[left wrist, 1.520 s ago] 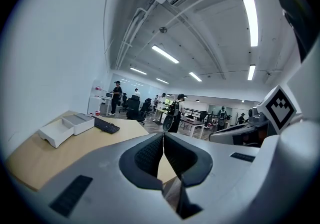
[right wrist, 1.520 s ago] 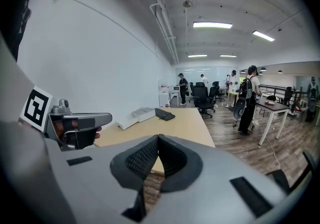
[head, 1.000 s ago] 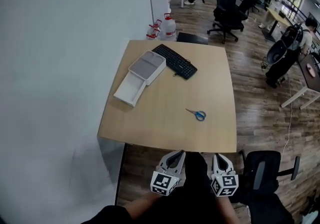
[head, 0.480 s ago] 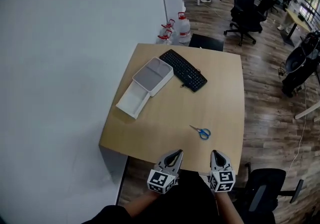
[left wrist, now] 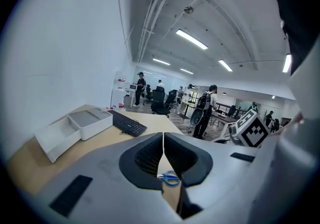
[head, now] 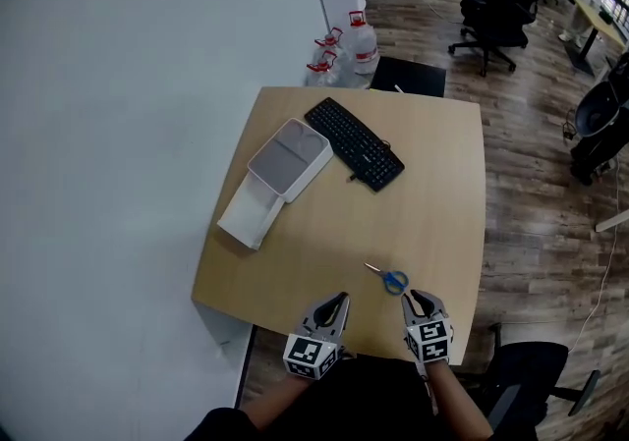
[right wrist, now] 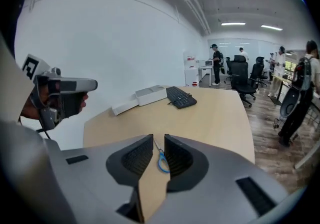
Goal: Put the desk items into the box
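Blue-handled scissors (head: 388, 279) lie on the wooden desk near its front edge. A white box (head: 287, 158) with a grey inside sits at the back left, its white lid (head: 245, 213) leaning against it. My left gripper (head: 340, 299) hovers over the desk's front edge, left of the scissors, with its jaws shut and empty. My right gripper (head: 413, 298) is just behind the scissors; its jaws are opening, with nothing between them. The scissors (right wrist: 161, 160) show through that gap on the desk ahead. Below the left gripper's (left wrist: 163, 134) shut tips, the scissors (left wrist: 171, 179) show too.
A black keyboard (head: 356, 144) lies at the back of the desk (head: 432, 213), right of the box. A white wall runs along the left. Water jugs (head: 362, 41) stand behind the desk, office chairs (head: 491, 7) farther back and one chair (head: 526, 370) at my right.
Both grippers have moved forward from below the desk edge to over it, closer to the scissors. The right gripper's jaws have parted.
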### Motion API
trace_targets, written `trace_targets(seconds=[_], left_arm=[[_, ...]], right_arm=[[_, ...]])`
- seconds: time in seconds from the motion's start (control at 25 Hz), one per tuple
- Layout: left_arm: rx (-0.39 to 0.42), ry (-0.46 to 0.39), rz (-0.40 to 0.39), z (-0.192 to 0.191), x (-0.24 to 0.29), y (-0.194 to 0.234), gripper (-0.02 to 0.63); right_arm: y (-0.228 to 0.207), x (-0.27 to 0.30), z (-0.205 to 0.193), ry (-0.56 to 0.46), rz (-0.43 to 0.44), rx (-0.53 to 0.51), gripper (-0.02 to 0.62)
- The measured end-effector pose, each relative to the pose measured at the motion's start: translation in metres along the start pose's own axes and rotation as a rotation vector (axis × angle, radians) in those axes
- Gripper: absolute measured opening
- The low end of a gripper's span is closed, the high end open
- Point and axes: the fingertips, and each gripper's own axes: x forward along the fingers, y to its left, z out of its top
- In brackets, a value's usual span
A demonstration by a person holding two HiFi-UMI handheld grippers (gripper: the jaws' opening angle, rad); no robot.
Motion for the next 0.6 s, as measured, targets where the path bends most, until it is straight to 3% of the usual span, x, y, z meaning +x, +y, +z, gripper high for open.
trace_targets(seconds=[0.4, 0.6], left_arm=[[-0.018, 0.058, 0.088, -0.016, 0.013, 0.021, 0.020], [-0.114, 0.026, 0.143, -0.014, 0.014, 0.040, 0.020]], right_arm=[[-0.008, 0.093, -0.062, 0.268, 0.142, -0.241, 0.172], [-0.011, 0.120, -0.092, 0.350, 0.169, -0.277, 0.179]])
